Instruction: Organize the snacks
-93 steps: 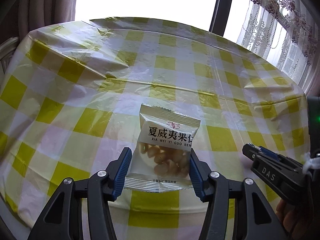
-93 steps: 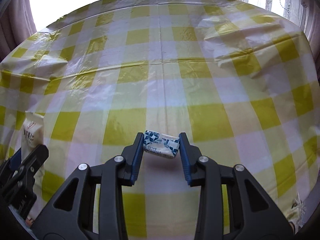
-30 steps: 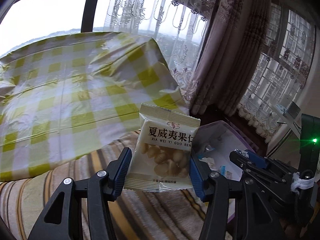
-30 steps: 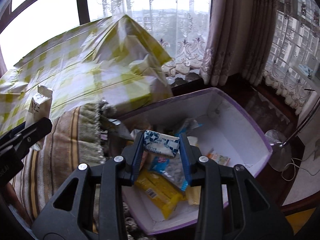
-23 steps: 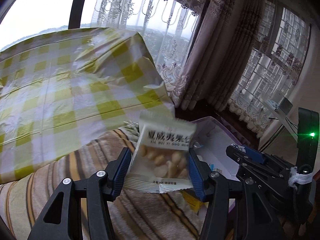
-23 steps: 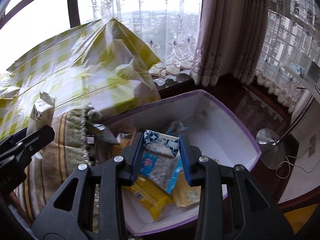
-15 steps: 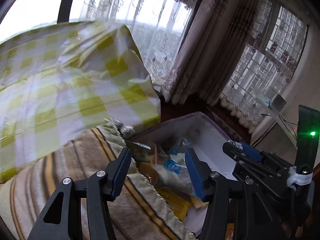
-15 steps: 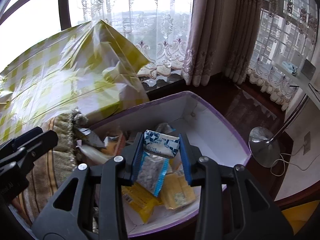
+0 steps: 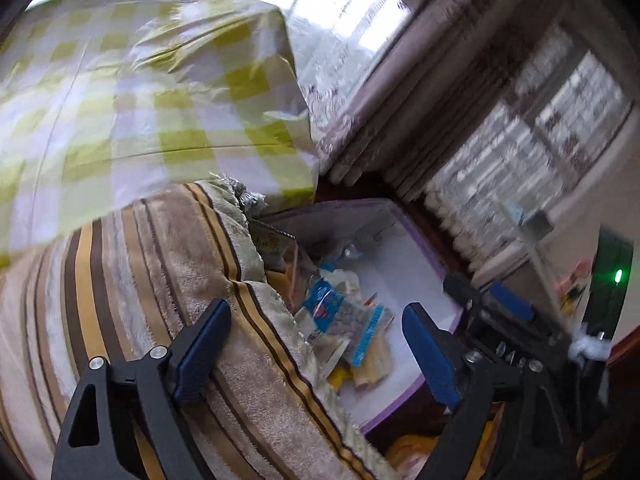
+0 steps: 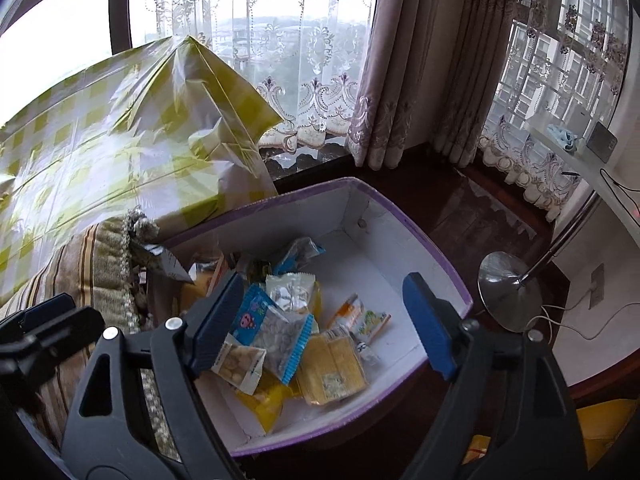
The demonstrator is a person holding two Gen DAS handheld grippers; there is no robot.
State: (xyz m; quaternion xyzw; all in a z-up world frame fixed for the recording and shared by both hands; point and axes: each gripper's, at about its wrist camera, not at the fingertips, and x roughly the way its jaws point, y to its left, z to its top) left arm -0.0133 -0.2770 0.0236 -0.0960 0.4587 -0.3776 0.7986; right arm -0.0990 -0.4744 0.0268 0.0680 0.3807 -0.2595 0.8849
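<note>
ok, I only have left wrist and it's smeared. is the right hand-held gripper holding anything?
Observer: No. In the right wrist view the right hand-held gripper has its jaws opening with nothing between them, above the box.
Operator: Nut packet in the box?
Observer: Yes. The nut packet lies on the near left of the pile, against a blue packet.
Operator: Anything beside the box?
Observer: A lamp base, round and metal, stands on the floor to the box's right, apart from it.
</note>
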